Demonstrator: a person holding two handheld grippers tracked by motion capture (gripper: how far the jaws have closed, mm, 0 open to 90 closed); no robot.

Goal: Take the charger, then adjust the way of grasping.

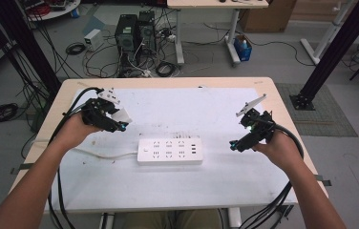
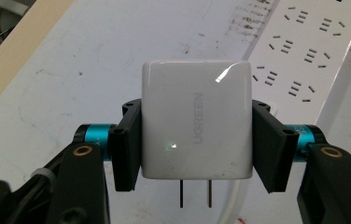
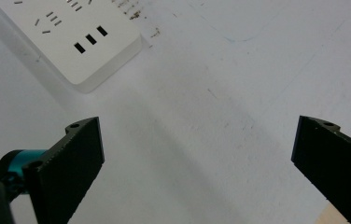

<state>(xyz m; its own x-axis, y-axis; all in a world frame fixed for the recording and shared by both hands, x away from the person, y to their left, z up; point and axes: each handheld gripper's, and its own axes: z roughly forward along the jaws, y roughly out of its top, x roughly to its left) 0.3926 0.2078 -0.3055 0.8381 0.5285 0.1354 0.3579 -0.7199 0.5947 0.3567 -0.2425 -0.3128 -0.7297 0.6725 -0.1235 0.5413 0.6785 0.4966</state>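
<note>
We see the left gripper [image 2: 195, 140] clamped on a white charger [image 2: 196, 120], its two black jaws pressing the charger's sides while two metal prongs [image 2: 195, 193] point back toward the camera; in the high view it is held above the table [image 1: 263, 181], left of the white power strip [image 1: 169, 151], seemingly clear of the surface. The right gripper [image 3: 197, 163] has its jaws spread wide with nothing between them, over bare tabletop just right of the strip.

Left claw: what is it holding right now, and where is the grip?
The left claw is shut on the white charger, pads on its two opposite side faces, prongs pointing back toward the camera.
</note>
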